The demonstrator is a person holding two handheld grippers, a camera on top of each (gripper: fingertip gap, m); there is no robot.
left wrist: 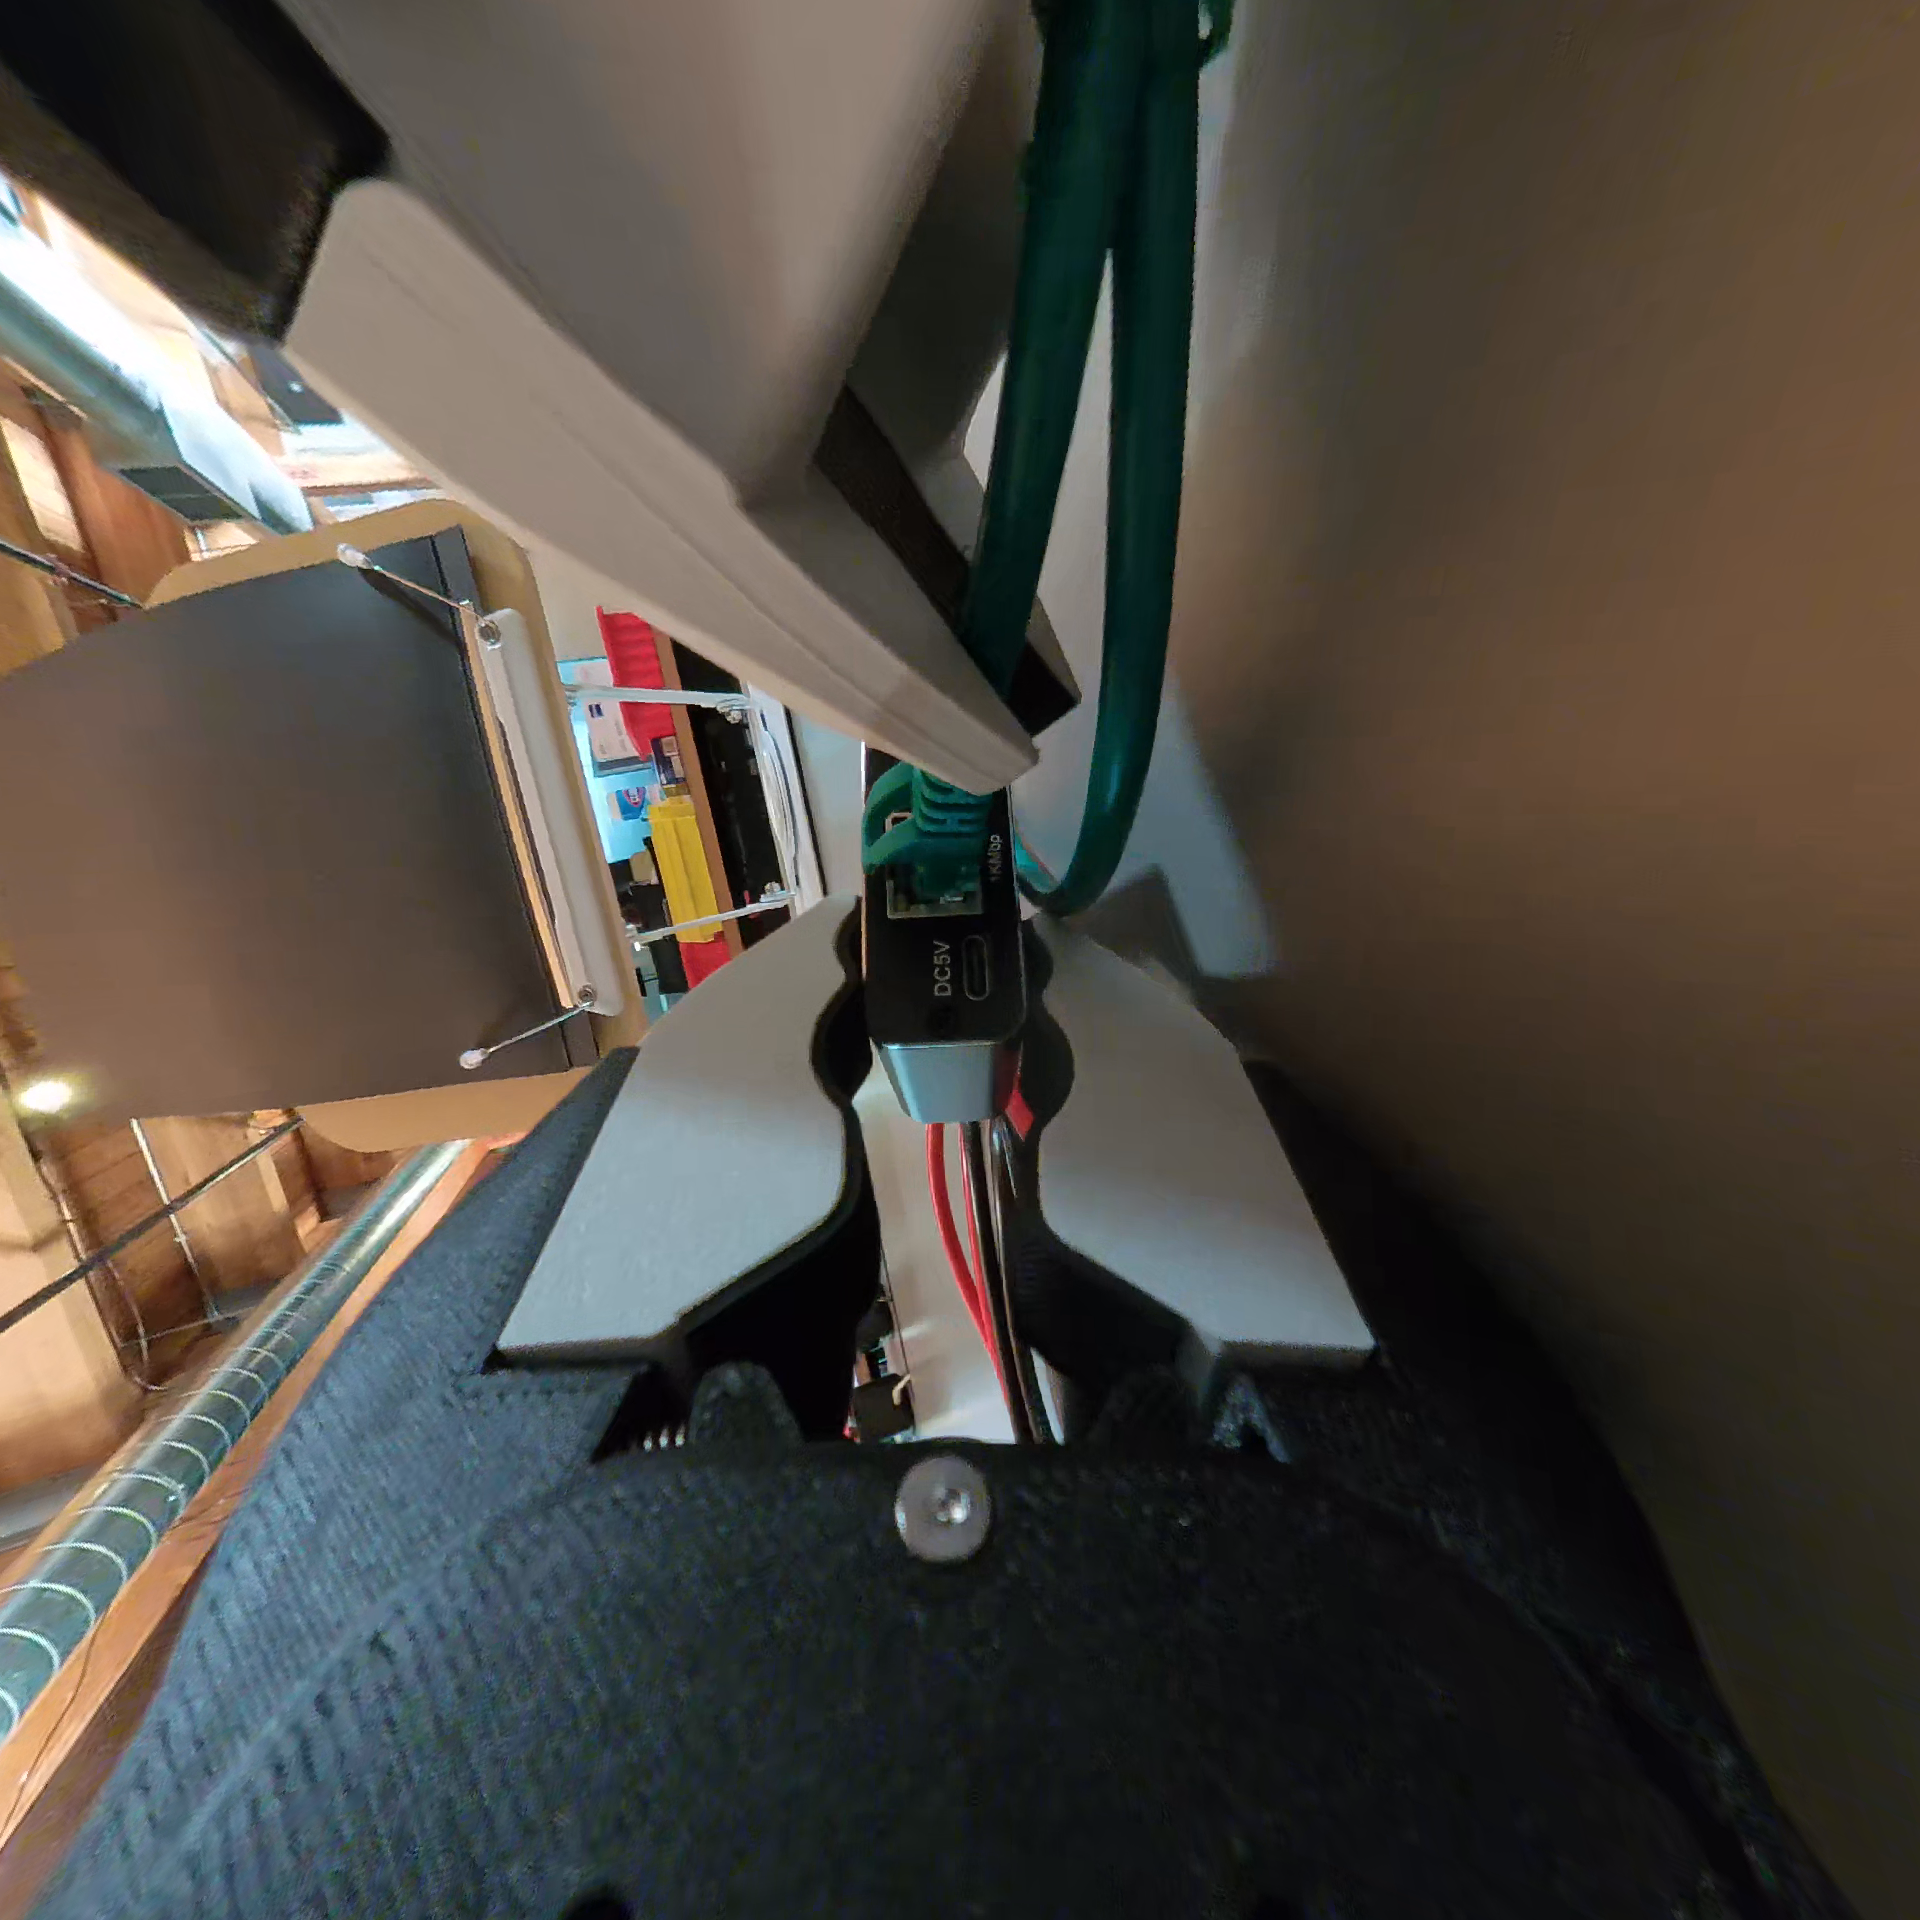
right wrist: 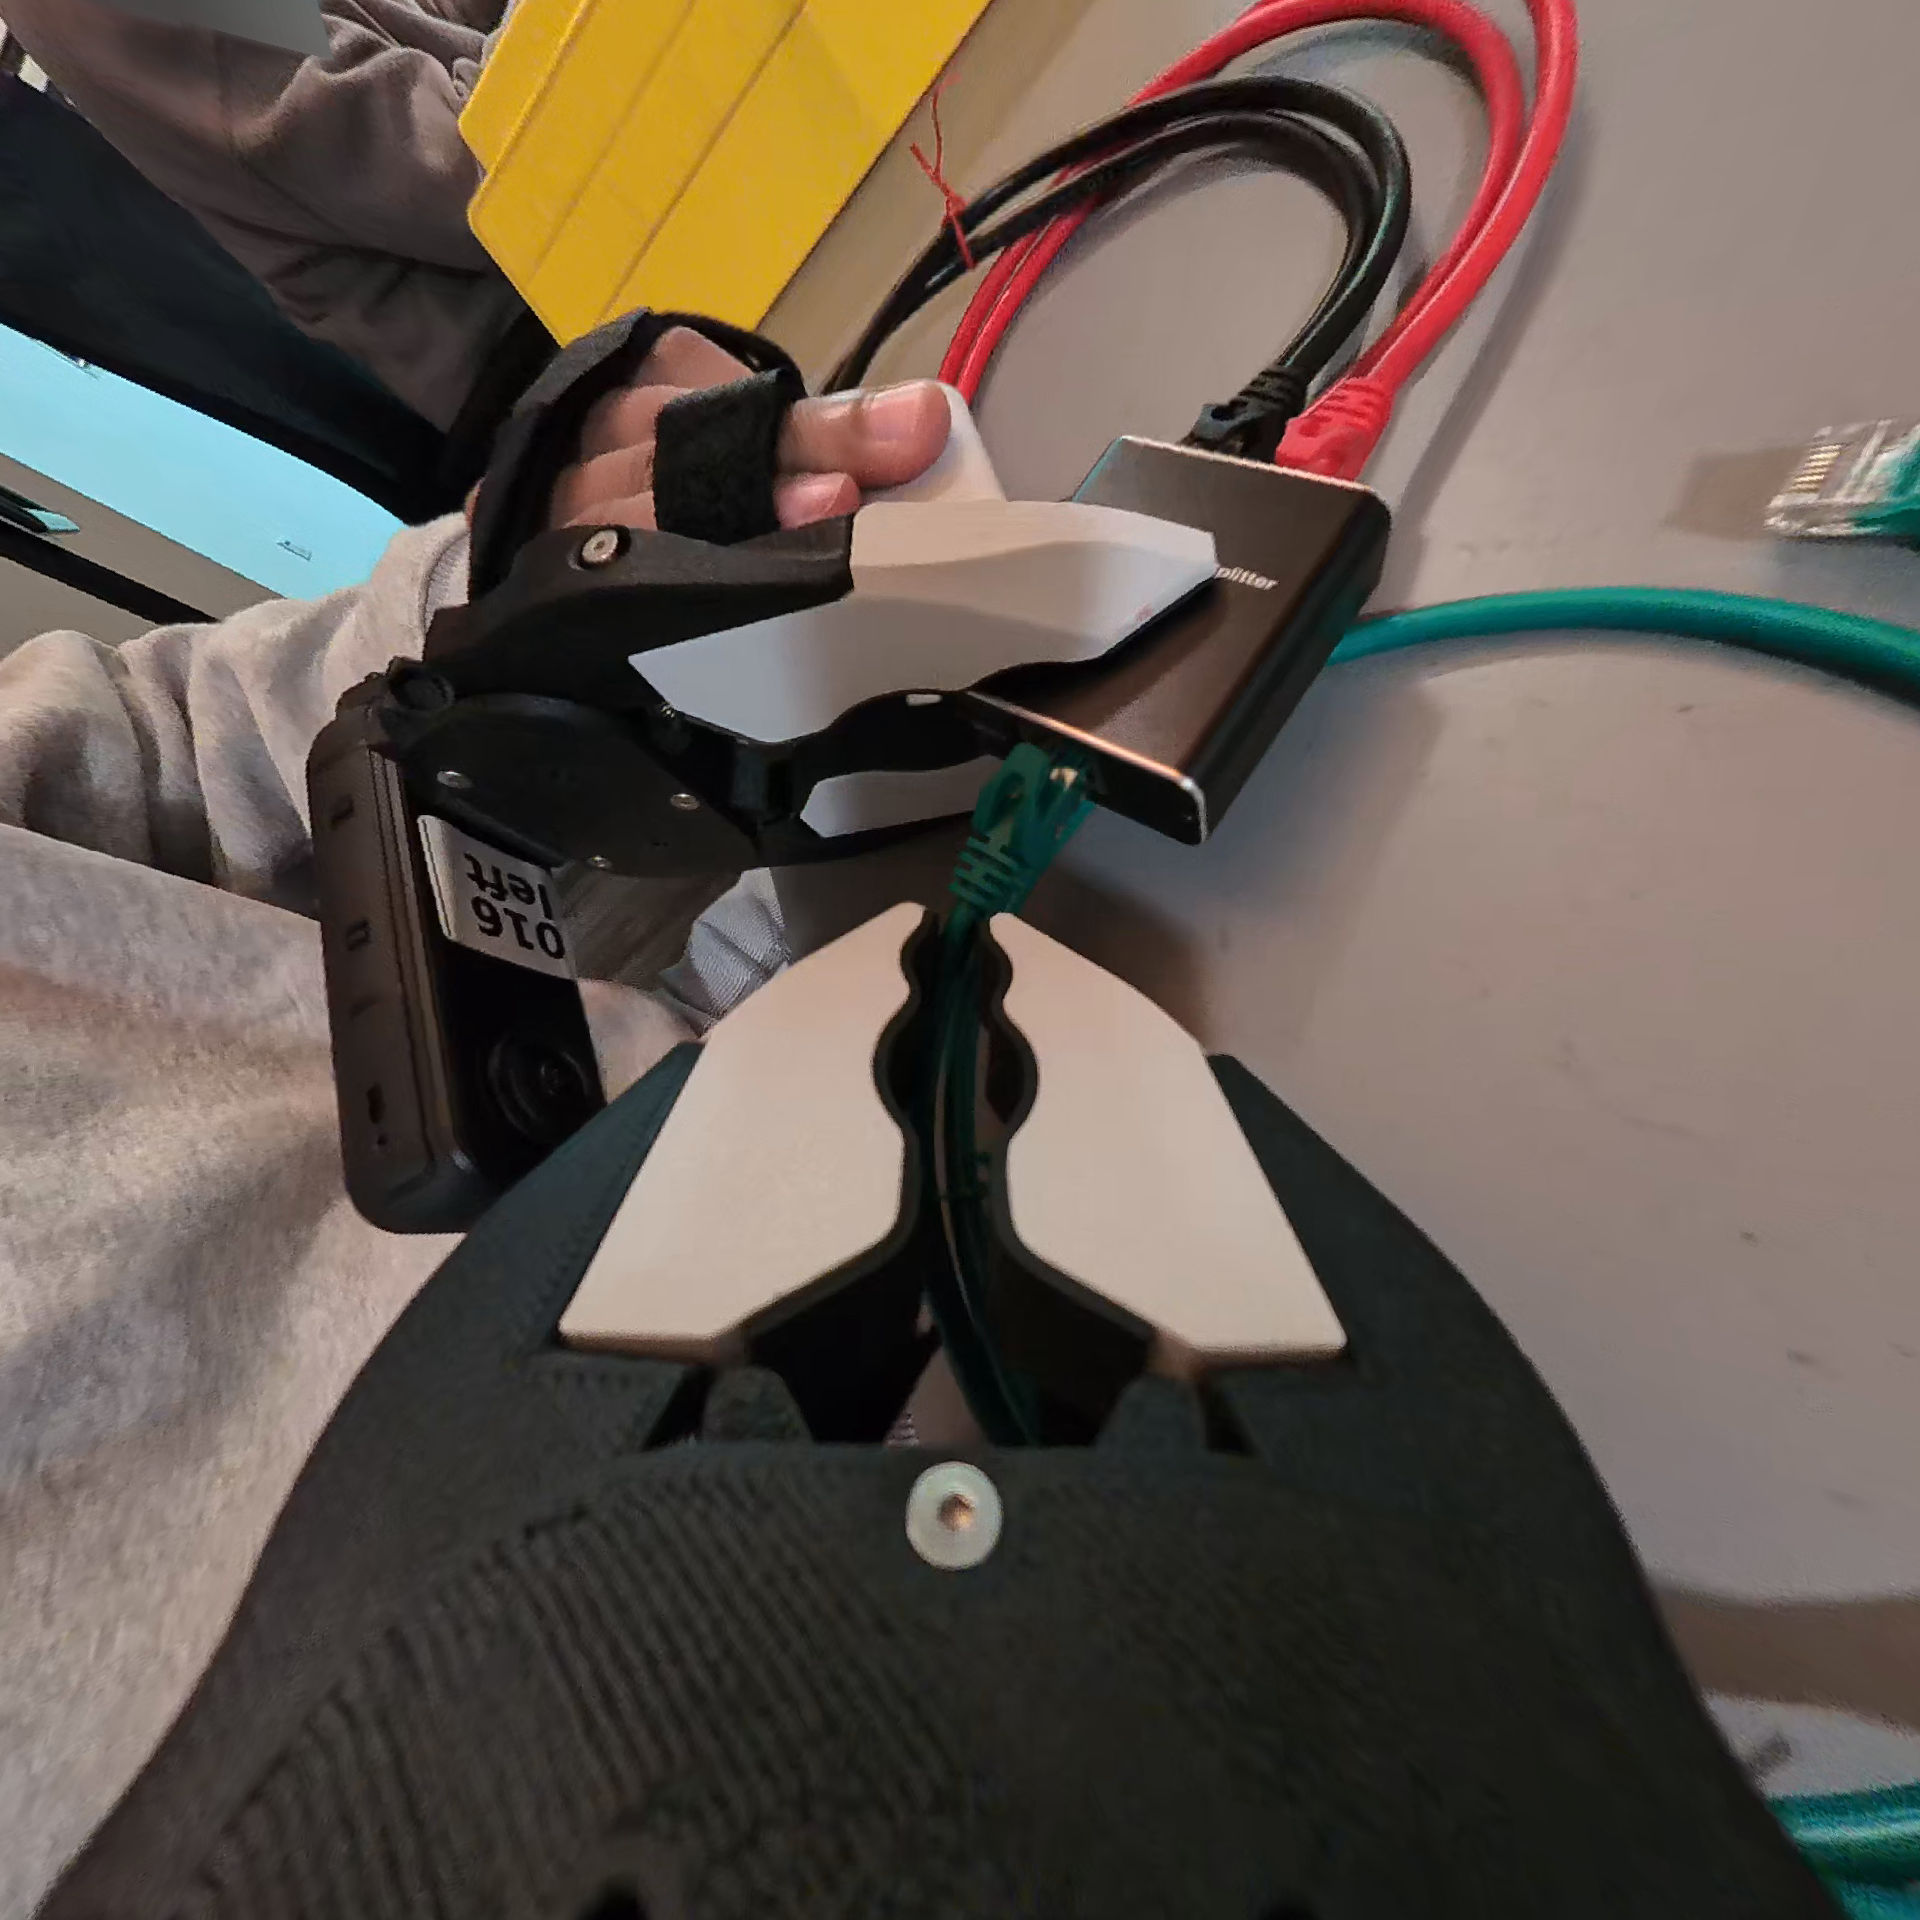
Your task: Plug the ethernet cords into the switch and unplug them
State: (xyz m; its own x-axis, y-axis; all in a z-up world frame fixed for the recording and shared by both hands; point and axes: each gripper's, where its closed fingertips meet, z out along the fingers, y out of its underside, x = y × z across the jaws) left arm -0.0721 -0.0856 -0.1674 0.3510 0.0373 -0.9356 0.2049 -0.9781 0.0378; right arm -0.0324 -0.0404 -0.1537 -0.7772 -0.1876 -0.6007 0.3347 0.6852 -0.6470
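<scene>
The left gripper (right wrist: 1049, 665) clamps the black switch (right wrist: 1262, 623) above the table (right wrist: 1558, 1039). The right gripper (right wrist: 956, 935) is closed on the green ethernet cord (right wrist: 997, 842), whose plug sits in the port. Likely step: seating or unplugging; next requires straight axial motion.

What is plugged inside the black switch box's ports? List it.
Black switch box: green ethernet plug sits in its near edge; black plug and red plug in its far edge. Contacts inside the ports are hidden.
</scene>
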